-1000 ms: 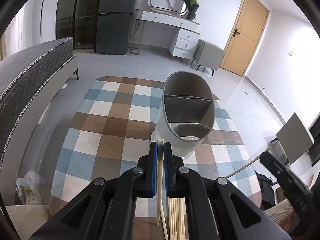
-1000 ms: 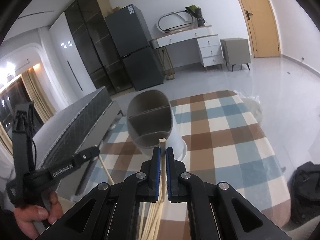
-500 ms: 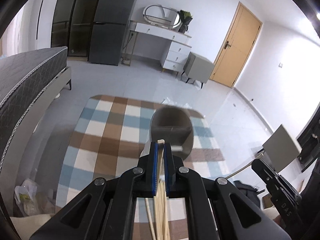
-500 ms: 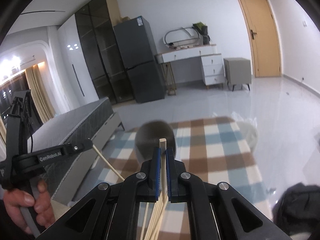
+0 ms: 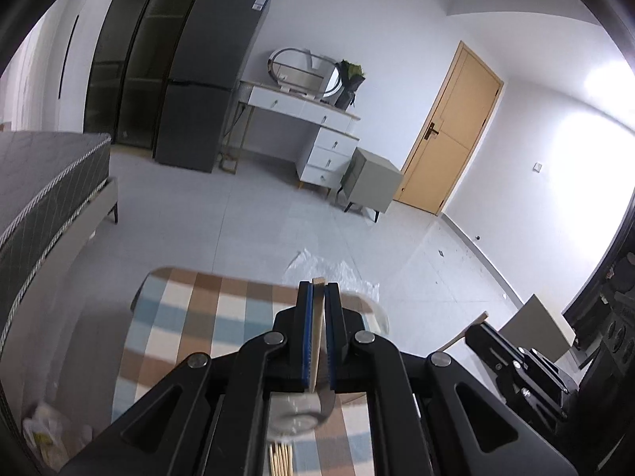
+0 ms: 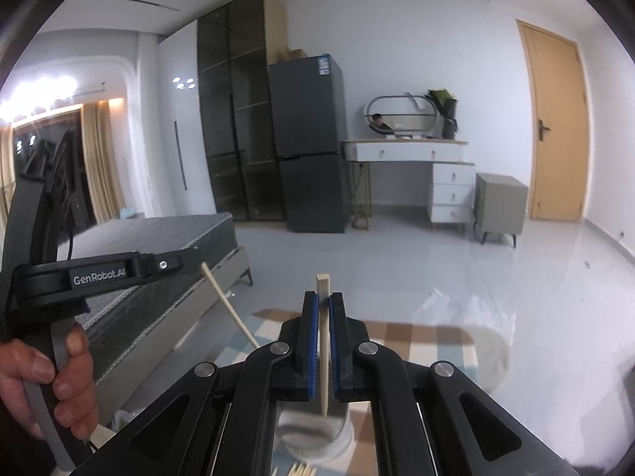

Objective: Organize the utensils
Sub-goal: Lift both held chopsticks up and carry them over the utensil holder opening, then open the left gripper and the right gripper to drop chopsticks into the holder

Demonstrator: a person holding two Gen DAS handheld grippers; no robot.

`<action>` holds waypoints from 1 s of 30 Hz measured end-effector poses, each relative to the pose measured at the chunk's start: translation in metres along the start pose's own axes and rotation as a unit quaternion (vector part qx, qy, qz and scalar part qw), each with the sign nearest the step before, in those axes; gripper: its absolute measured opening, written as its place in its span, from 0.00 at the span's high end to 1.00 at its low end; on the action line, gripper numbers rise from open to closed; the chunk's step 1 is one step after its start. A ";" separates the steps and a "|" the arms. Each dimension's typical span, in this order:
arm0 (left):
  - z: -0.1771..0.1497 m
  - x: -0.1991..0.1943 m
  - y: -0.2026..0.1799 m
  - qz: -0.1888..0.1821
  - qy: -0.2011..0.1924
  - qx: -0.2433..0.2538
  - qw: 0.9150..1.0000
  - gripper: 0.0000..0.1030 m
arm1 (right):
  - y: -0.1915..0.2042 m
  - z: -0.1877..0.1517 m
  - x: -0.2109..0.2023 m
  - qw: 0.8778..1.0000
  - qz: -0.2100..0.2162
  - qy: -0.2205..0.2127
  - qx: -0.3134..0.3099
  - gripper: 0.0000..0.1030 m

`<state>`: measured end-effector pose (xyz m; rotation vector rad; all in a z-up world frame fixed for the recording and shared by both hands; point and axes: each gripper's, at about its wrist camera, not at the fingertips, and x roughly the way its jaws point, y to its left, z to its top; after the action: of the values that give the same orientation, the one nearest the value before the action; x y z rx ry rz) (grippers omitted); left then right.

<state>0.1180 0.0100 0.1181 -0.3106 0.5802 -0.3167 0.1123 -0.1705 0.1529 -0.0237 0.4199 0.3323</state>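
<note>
Two slim wooden chopsticks (image 5: 316,329) (image 6: 324,341), each pinched.

I see a table under a checked cloth (image 5: 186,317) of blue, brown and cream squares; its rounded far edge shows in both wrist views (image 6: 416,333). A grey holder (image 6: 317,432) stands on the cloth, blurred and mostly hidden behind the gripper frame, so I cannot tell its compartments. Loose chopsticks (image 5: 279,458) lie on the cloth just in front of the holder, only their ends visible. A crumpled clear plastic sheet (image 5: 337,273) sits at the table's far edge. Grey tiled floor (image 5: 238,222) beyond.
</note>
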 end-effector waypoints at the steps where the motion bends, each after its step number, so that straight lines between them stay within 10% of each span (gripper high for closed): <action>1: 0.003 0.006 0.001 0.001 -0.001 0.002 1.000 0.99 | 0.001 0.003 0.007 1.000 0.001 0.000 -0.004 0.96; 17: -0.017 0.085 0.043 0.017 0.072 -0.021 0.997 0.99 | 0.005 -0.028 0.098 0.995 0.031 0.059 -0.069 0.96; 23: -0.014 0.090 0.042 -0.029 0.094 -0.038 0.994 0.98 | 0.001 -0.048 0.113 0.992 0.060 0.092 -0.057 0.94; 30: -0.005 0.072 0.041 -0.040 0.110 -0.060 0.991 0.52 | -0.015 -0.055 0.088 0.994 0.069 0.083 0.003 0.61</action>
<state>0.1804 0.0194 0.0646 -0.4186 0.8064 -0.3981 0.1713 -0.1620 0.0661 -0.0159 0.5900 0.4670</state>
